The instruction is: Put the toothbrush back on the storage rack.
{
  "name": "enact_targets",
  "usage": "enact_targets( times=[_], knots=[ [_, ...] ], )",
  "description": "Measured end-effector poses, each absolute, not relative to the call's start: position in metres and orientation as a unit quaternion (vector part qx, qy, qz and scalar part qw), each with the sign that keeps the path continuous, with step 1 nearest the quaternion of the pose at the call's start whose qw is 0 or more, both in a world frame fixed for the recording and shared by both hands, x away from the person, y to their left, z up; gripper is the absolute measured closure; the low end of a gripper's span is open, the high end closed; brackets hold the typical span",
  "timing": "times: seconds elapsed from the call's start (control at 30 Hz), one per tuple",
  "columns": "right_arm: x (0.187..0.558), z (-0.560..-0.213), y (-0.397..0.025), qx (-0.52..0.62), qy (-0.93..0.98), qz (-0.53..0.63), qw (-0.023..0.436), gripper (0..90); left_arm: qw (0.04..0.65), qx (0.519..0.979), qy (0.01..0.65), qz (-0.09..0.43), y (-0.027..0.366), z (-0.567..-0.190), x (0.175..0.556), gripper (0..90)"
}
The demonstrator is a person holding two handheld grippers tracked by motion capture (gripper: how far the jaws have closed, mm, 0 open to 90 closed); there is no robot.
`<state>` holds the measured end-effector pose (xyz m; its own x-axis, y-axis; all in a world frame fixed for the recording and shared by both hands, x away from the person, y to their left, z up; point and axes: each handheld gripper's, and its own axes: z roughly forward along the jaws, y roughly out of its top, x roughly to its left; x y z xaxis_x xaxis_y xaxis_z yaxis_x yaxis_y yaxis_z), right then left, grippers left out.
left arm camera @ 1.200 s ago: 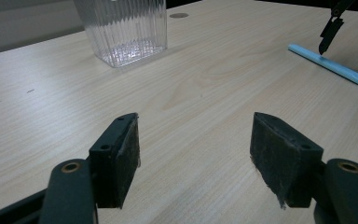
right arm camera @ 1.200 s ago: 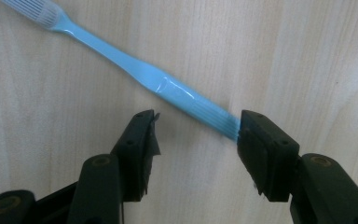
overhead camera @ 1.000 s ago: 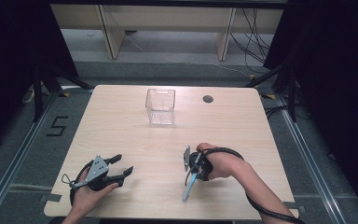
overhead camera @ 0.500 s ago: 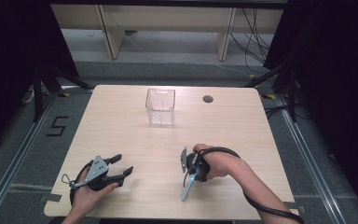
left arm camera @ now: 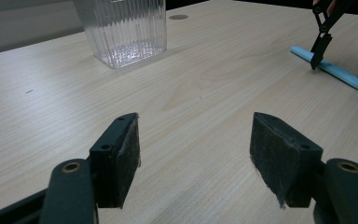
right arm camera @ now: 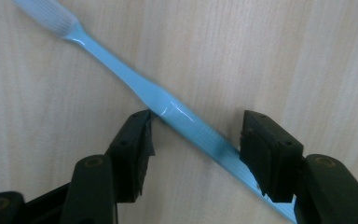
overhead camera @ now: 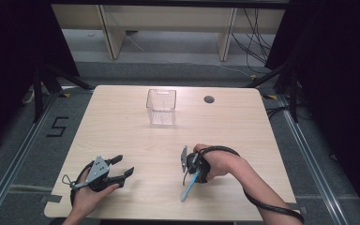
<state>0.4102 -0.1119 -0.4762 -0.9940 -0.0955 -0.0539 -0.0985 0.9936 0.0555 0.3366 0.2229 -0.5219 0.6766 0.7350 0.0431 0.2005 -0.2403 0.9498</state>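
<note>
Here: two hand-held grippers, one toothbrush, one clear ribbed cup. Right hand-held gripper pointing down, jaws apart and straddling the blue toothbrush, left pad touching its handle, right pad just beside it. Toothbrush flat on the table, near edge, handle end cut off. Left hand-held gripper wide open, holding nothing. Cup well apart, top cropped in left gripper view.

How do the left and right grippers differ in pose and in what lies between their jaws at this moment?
The left gripper lies low, pointing across the table, jaws around bare wood; the right gripper points down, jaws straddling a blue toothbrush. The left sits apart from any item, aimed roughly toward the clear ribbed container; the right's jaws nearly touch the toothbrush handle. Both are open.
</note>
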Motion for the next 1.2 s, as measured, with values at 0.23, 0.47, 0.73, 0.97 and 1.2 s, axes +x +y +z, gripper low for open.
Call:
enact_targets(
  times=[0.23, 0.47, 0.73, 0.97, 1.2],
  knots=[
    [0.413, -0.474, -0.114, -0.021, 1.0, 0.011, 0.003, 67.6, 0.532, 0.745, 0.313, 0.252, 0.223, -0.522, 0.337, 32.8],
    [0.412, -0.474, -0.117, 0.002, 1.0, 0.016, 0.005, 78.7, 0.531, 0.746, 0.313, 0.252, 0.223, -0.522, 0.337, 32.8],
    [0.411, -0.474, -0.12, 0.033, 0.999, 0.023, 0.005, 78.9, 0.532, 0.746, 0.312, 0.251, 0.223, -0.522, 0.337, 32.8],
    [0.411, -0.47, -0.128, 0.078, 0.996, 0.049, 0.009, 79.0, 0.532, 0.745, 0.312, 0.252, 0.223, -0.522, 0.336, 32.9],
    [0.408, -0.458, -0.14, 0.123, 0.985, 0.114, 0.029, 79.0, 0.532, 0.745, 0.312, 0.254, 0.223, -0.522, 0.336, 33.0]
  ],
)
